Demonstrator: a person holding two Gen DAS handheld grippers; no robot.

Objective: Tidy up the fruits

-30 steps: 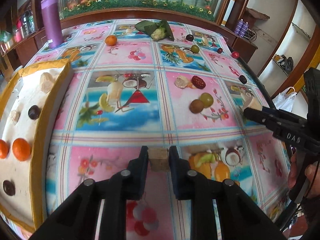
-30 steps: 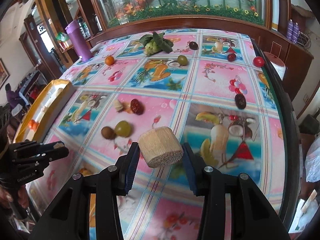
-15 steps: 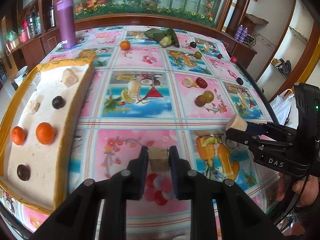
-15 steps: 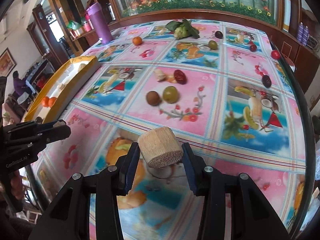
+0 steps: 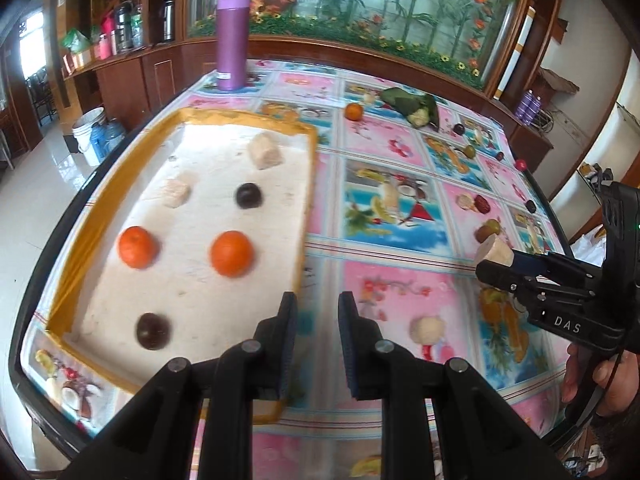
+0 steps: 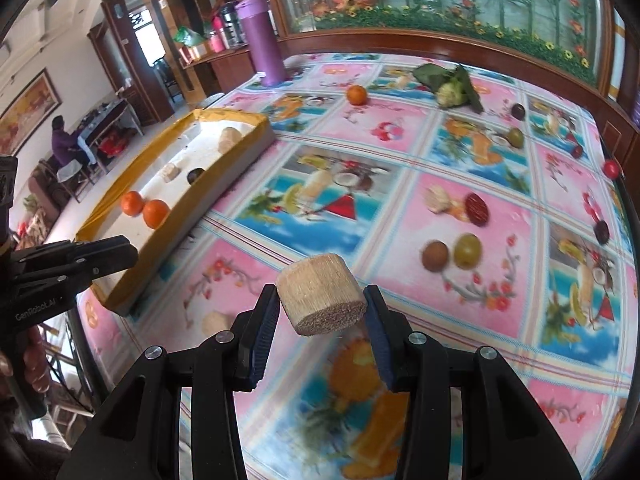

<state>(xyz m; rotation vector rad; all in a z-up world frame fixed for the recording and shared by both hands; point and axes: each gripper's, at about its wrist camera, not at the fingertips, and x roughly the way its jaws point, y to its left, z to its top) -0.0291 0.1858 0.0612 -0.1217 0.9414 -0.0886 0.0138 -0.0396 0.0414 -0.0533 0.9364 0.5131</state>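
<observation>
Tray (image 5: 240, 118), yellow rim and white floor, is sitting at the left of the table (image 5: 400, 280). It is holding six items: two oranges (image 5: 136, 247) (image 5: 232, 253), two dark round fruits (image 5: 248, 195) (image 5: 153, 331) and two beige chunks (image 5: 264, 154) (image 5: 176, 193).

Left gripper (image 5: 317, 300) is hanging over the tray's near right edge. Its jaws are standing closed down to a narrow gap, with nothing between them.

Right gripper (image 6: 320, 292) is clamping a beige cut cylinder (image 6: 320, 308) above the tablecloth, clear of the tray. The pads are pressing on both its sides.

One small beige piece (image 5: 427, 330) is lying loose on the cloth, outside the tray, between the two grippers.

More fruit is sitting further out on the cloth: a brown fruit (image 6: 436, 255) touching a green fruit (image 6: 468, 250), and a lone orange (image 6: 356, 95) near the purple flask (image 6: 262, 40).
</observation>
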